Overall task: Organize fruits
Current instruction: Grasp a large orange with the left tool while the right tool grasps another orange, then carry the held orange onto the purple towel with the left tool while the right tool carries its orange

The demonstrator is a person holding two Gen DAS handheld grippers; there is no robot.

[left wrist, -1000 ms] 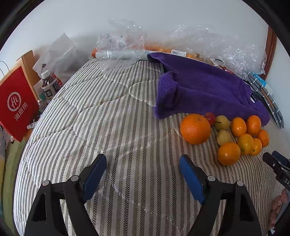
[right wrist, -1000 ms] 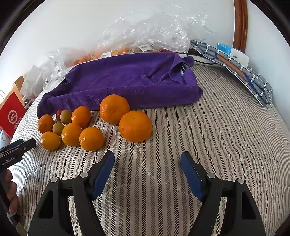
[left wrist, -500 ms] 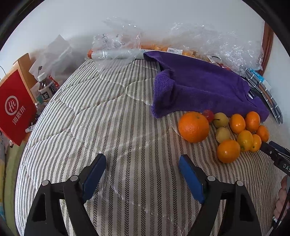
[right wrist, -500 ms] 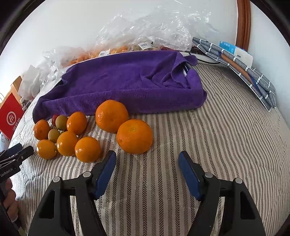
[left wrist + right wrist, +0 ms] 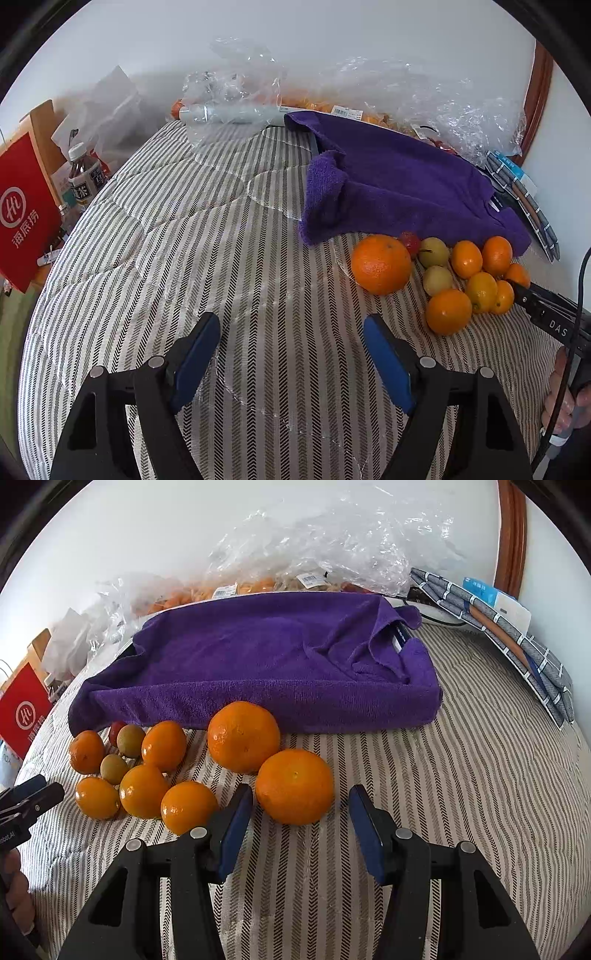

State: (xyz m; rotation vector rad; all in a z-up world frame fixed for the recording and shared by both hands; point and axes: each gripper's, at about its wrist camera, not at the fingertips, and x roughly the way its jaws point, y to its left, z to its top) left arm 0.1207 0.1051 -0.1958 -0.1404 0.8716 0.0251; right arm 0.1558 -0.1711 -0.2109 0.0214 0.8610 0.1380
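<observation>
**Desk:** At the bottom of the right-wrist frame, what has changed?

**Photographer:** Right claw [image 5: 301, 825] has crept toward the fruit, and its jaws have just been narrowing. The nearest large orange [image 5: 294, 786] now sits between the blue pads [image 5: 236, 827], at their tips. A sliver of bed shows on each side, so the pads are not yet pressing: spread, closing in, pinching nothing.

**Desk:** And the left?

**Photographer:** Left claw [image 5: 291, 363], bottom centre of its own frame, hangs spread over the striped bedspread [image 5: 221, 258], nothing between its jaws. It has eased in only slightly.

**Desk:** Further back?

**Photographer:** A second large orange [image 5: 243, 736] sits just behind the first, touching or nearly so. Left of centre, the small oranges [image 5: 142, 790] and a few greenish fruits [image 5: 113, 768] huddle together. Beyond them lies the purple towel [image 5: 258, 664], draped over something box-shaped; crumpled plastic bags [image 5: 314, 546] fill the top.

**Desk:** Meaning for the sorting?

**Photographer:** Likely the first pick, the big orange. All the fruit is loose on the bed.
</observation>
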